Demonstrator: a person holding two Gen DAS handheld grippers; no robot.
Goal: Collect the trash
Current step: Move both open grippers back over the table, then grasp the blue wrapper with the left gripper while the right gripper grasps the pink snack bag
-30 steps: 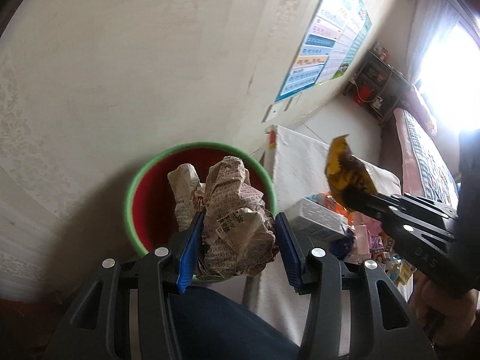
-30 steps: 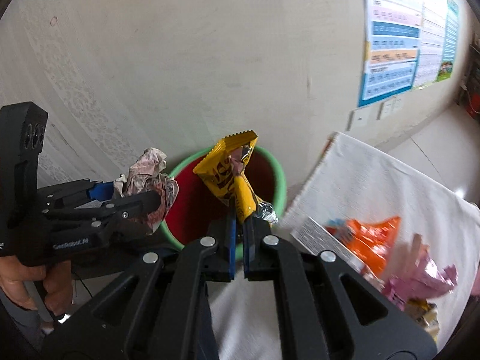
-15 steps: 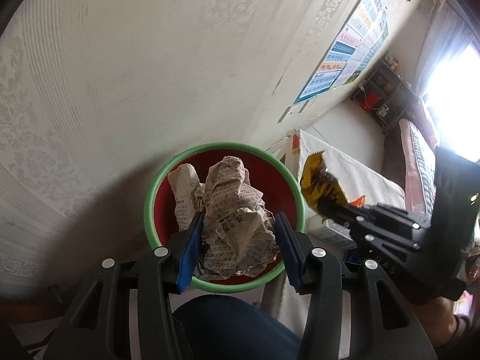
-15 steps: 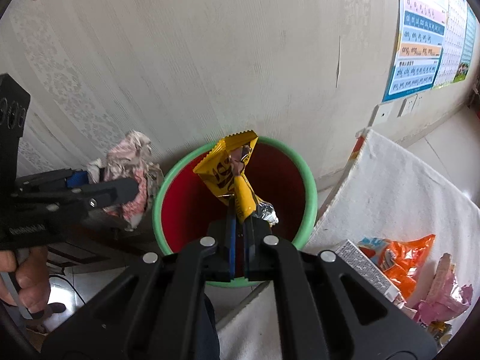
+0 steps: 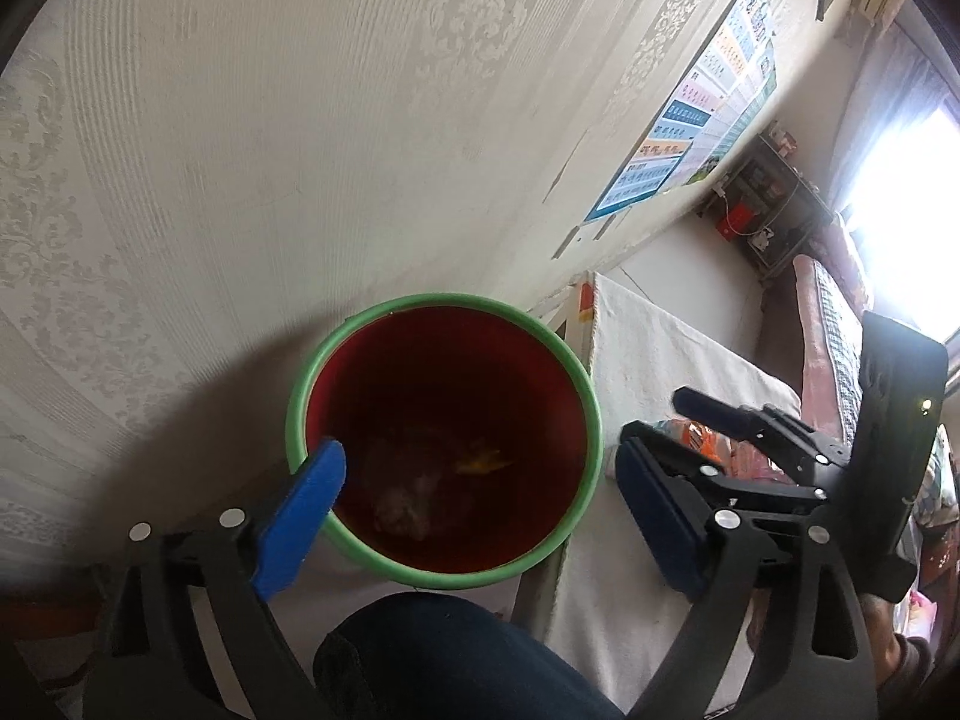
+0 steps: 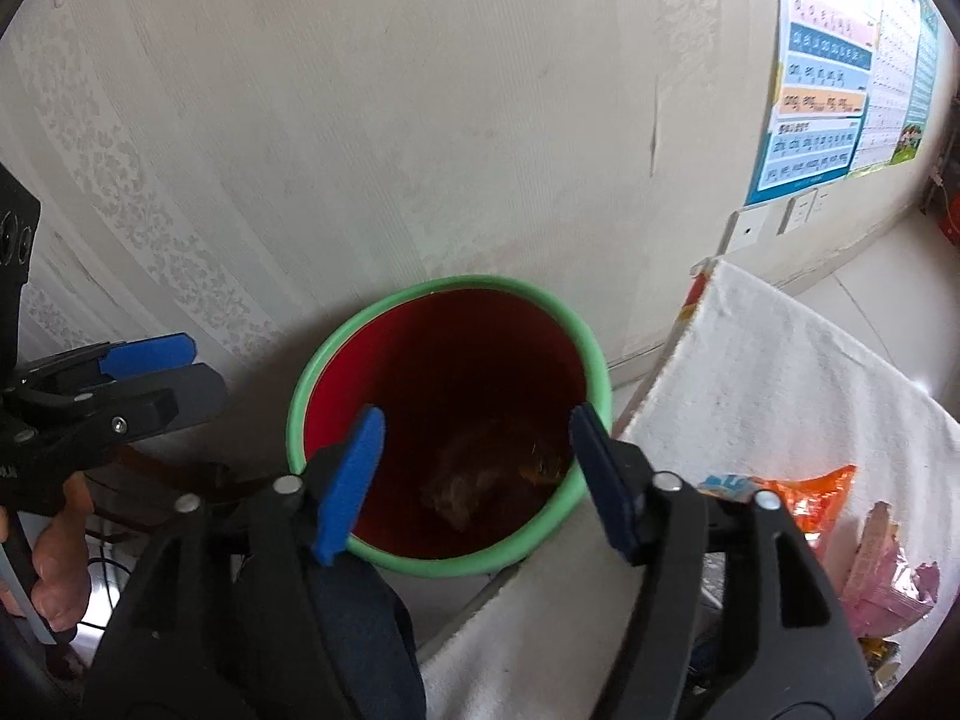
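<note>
Wallpapered wall backs one round red plastic bin with a green rim (image 5: 591,396). Two grippers, left (image 5: 480,483) and right (image 6: 477,468), have just spread apart, both empty. Crumpled newspaper (image 6: 462,489) and yellow wrapper (image 5: 480,461) lie dim inside the bin.

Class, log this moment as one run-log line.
left gripper: open, empty | right gripper: open, empty | crumpled newspaper, yellow wrapper: inside bin

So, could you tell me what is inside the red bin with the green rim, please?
At the bottom of the red bin lie a crumpled newspaper ball and a yellow wrapper. The bin is deep and dark, so anything beneath them is hidden.
</note>
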